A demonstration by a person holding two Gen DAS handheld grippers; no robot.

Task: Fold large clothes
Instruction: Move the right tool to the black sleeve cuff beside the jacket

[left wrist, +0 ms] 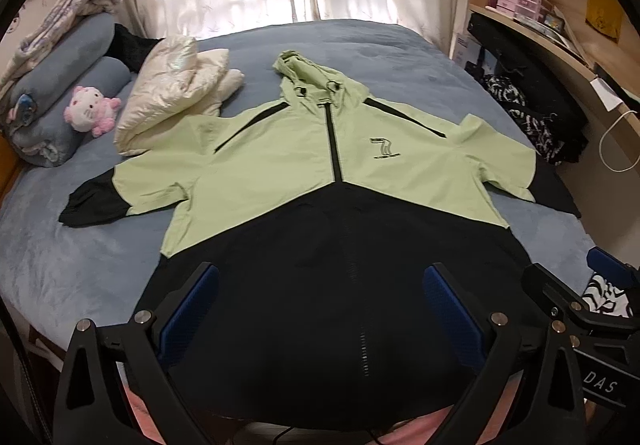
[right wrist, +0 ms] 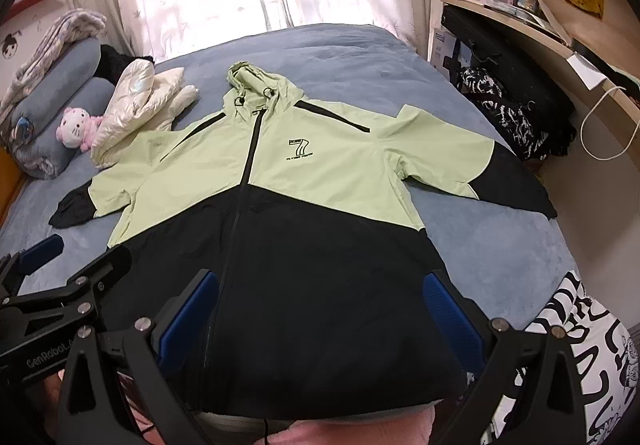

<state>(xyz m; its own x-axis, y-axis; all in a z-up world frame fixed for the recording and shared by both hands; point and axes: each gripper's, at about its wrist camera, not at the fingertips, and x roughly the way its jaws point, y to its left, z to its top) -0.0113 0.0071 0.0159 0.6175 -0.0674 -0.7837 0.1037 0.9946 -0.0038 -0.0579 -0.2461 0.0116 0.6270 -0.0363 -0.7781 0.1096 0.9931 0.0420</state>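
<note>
Jacket (left wrist: 304, 165) flat on bed (left wrist: 60, 265), hem cut off below; left gripper (left wrist: 320, 309) and right gripper (right wrist: 320, 309) both agape, empty.

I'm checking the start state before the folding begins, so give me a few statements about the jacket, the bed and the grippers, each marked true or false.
1. The jacket lies spread front-up on the bed, its zipper closed. True.
2. The jacket's hood is folded down over the chest logo. False: the hood lies flat above the collar, toward the curtains, and the logo is uncovered.
3. Both the left gripper and the right gripper are open, holding nothing. True.
4. The pink plush toy sits on the jacket's sleeve. False: it rests apart from the jacket, against the rolled blue bedding.
5. A cream puffer jacket lies beside the hood. True.
</note>
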